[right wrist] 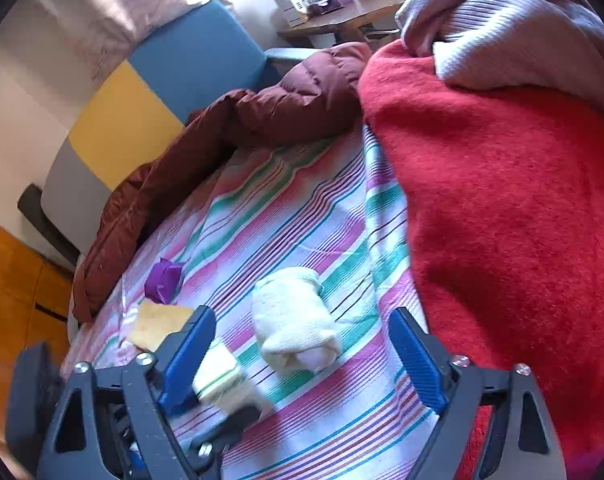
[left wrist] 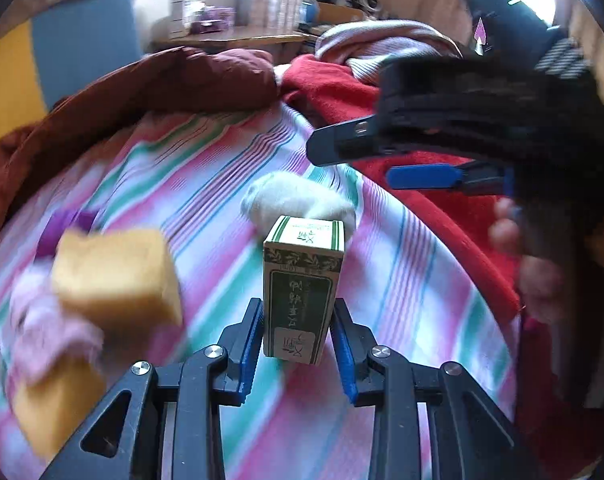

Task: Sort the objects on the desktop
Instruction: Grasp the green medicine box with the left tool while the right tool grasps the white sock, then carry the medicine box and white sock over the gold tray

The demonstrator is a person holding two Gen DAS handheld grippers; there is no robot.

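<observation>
I see the whole scene laid out on a bed under a striped sheet (right wrist: 302, 216) in pink, teal and white. A red blanket (right wrist: 502, 220) is heaped along its right side, a pale ribbed knit (right wrist: 514, 32) lies on top of that, and a maroon quilted jacket (right wrist: 237, 120) is bunched along the far edge. Beyond the bed there are blue and yellow wall panels (right wrist: 173, 76) and a wooden desk (right wrist: 342, 16) with small items below a bright window.

My left hand-held gripper (left wrist: 297, 332) points steeply down at the bed, and its blue pads pinch one green-and-white box (left wrist: 302, 288) near its lower end, with the box upright between them. My right hand-held gripper (right wrist: 302, 356) also tilts down, with its fingers spread wide and nothing gripped. From the left camera it shows as a dark blurred shape at the upper right, and a few fingers of the person's hand (left wrist: 538, 276) appear below it.

On the sheet I count one rolled white sock (right wrist: 297, 316), lying between the right gripper's spread fingers but untouched, and just behind the box in the left view. There is one yellow sponge block (left wrist: 117, 280), blurred, close on the left. One small purple object (right wrist: 163, 276) sits farther back. A pink cloth (left wrist: 49, 328) lies beside the sponge.
</observation>
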